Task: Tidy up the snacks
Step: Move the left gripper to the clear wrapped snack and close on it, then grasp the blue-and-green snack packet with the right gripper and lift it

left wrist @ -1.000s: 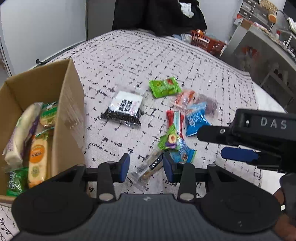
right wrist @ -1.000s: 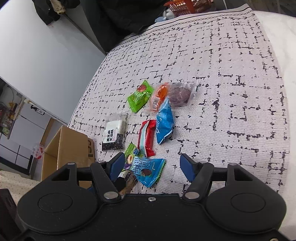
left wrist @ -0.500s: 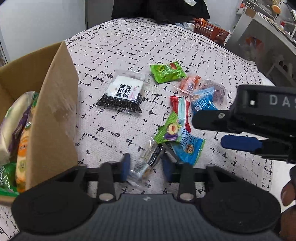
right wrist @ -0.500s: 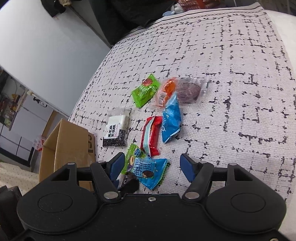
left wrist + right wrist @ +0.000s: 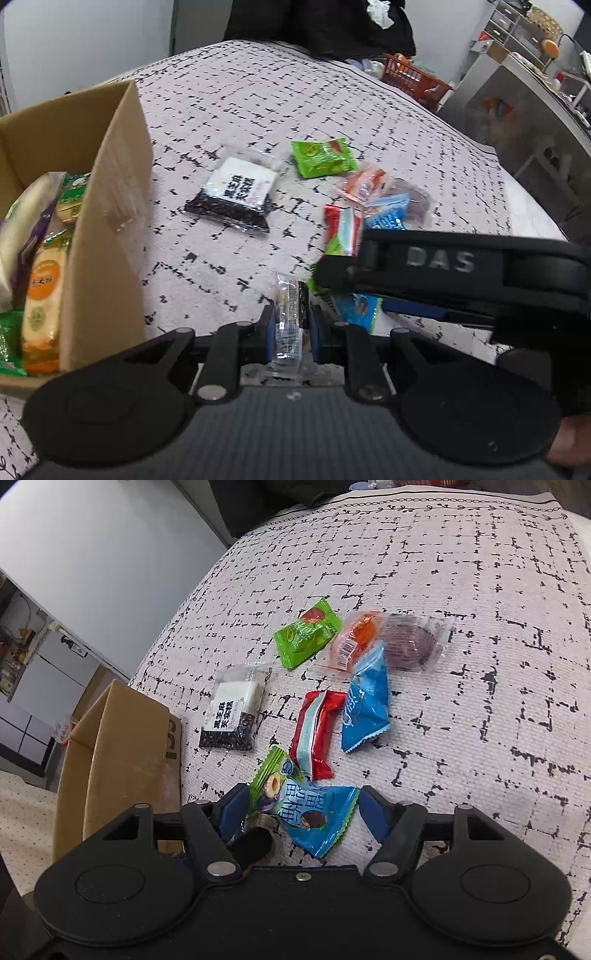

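My left gripper (image 5: 290, 328) is shut on a clear-wrapped snack bar (image 5: 288, 314), just above the patterned bedspread (image 5: 258, 110). Left of it stands an open cardboard box (image 5: 110, 206) holding several snacks. My right gripper (image 5: 301, 805) is open, its fingers on either side of a blue-green packet (image 5: 317, 816) and a green plum packet (image 5: 267, 779). Its pads do not press on them. Beyond lie a red packet (image 5: 316, 731), a blue packet (image 5: 365, 701), a black-and-white packet (image 5: 232, 716), a green packet (image 5: 306, 635), an orange packet (image 5: 354, 638) and a purple one (image 5: 410, 642).
An orange-red basket (image 5: 417, 79) and dark clothing (image 5: 321, 22) sit past the far end of the bed. Grey metal furniture (image 5: 517, 122) stands to the right. The box's outer wall (image 5: 118, 746) is close to my right gripper's left side.
My left gripper has closed on the clear-wrapped bar. My right gripper has come in lower and closer over the blue-green packet, staying open.
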Demonstrator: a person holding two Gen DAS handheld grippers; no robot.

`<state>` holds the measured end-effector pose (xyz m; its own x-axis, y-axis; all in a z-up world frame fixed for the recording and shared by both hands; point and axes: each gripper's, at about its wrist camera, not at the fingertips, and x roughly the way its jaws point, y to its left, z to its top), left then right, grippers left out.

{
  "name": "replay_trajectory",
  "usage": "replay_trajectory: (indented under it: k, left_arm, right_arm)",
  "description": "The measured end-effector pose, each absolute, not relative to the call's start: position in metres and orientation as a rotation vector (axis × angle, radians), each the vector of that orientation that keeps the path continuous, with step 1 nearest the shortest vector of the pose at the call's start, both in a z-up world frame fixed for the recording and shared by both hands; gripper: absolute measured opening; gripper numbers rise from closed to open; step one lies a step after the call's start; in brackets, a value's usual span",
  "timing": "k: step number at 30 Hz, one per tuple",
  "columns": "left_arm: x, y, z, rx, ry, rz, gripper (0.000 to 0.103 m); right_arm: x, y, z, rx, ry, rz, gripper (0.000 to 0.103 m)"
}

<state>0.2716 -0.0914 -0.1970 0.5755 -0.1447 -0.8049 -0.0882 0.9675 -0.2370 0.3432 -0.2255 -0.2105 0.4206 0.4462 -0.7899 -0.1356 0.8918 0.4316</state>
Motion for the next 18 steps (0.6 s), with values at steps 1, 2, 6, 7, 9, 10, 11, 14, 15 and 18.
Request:
replay_trajectory:
  k: [1,2,6,7,9,10,11,14,15,18]
  left_arm:
    - [0.2713,-0.0923,-0.1968,-0.262,0.96,-0.035,0.018]
    - [0.2711,-0.0922,-0.1971,-0.268,0.962,-0.037,0.018]
    - [0.2712,-0.0895,-0.1977,-0.29,0.966,-0.041,0.018]
    - [0.2711,-0.0893,-0.1975,-0.288,0.967,-0.036,0.018]
    - [0.2709,-0.0876,-0.1978,-0.297,0.967,-0.035,0.018]
    - [0.271,-0.0868,-0.1973,-0.299,0.967,-0.033,0.018]
    - [0.2711,-0.0863,-0.1964,-0.299,0.964,-0.032,0.018]
    - [0.2706,-0.0853,-0.1944,-0.302,0.964,-0.028,0.018]
    - [0.27,-0.0855,-0.1936,-0.298,0.961,-0.026,0.018]
    - [0.2673,-0.0846,-0.1903,-0.294,0.948,-0.02,0.018]
  right_arm:
    - [0.3433,-0.2245,-0.2103,0.32,1.079,0.371,0.066]
    - [0.3432,-0.2239,-0.2104,0.317,1.078,0.369,0.066]
    - [0.3419,-0.2216,-0.2105,0.268,1.077,0.35,0.054]
    - [0.3429,-0.2201,-0.2121,0.253,1.077,0.339,0.048]
    - [0.3435,-0.2224,-0.213,0.258,1.078,0.341,0.042]
    - [0.3432,-0.2233,-0.2126,0.255,1.077,0.343,0.038]
    - [0.3427,-0.2237,-0.212,0.253,1.074,0.349,0.03]
    - [0.34,-0.2227,-0.2084,0.237,1.065,0.365,0.02]
    - [0.339,-0.2222,-0.2073,0.229,1.061,0.364,0.019]
    - [0.3384,-0.2244,-0.2049,0.232,1.062,0.352,0.014]
